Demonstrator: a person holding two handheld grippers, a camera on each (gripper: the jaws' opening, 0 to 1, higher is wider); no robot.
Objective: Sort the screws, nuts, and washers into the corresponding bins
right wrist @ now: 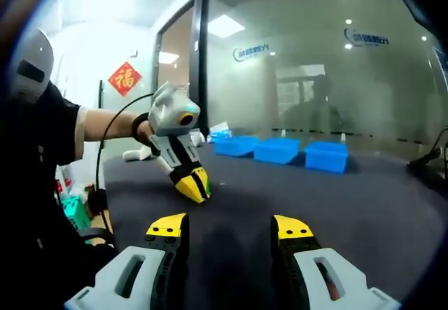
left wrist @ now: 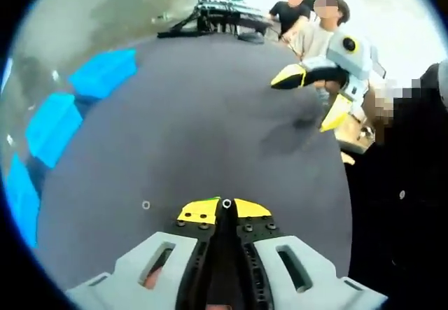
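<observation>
Progress is judged early, since little sorted hardware can be made out. In the left gripper view, the left tongs (left wrist: 225, 208) are seen pressed together at their yellow tips, with a small ring-shaped piece, a nut (left wrist: 226, 203) or washer by its look, pinched at the very tip; which of the two it is cannot be told. One more small ring, recorded as a washer (left wrist: 145, 204), lies flat on the dark desk (left wrist: 210, 114) just to the left of those tips and apart from them. Three blue bins (left wrist: 103, 72) are counted along the far left edge of the desk, well apart from the pinched piece; their contents cannot be seen from here. The right tongs (left wrist: 316, 99) are seen raised over the far right of the desk, spread and holding nothing. Two seated people are noted beyond the desk. In the right gripper view, the right tongs (right wrist: 228, 227) are seen spread wide with nothing between them. The left tongs (right wrist: 196, 187) are seen tip-down on the desk (right wrist: 336, 205), closed. Three blue bins (right wrist: 278, 149) are again counted in a row at the far edge, before a glass wall. No screws can be made out. Remaining, by estimate: carrying the pinched piece to its bin, then the loose washer.
</observation>
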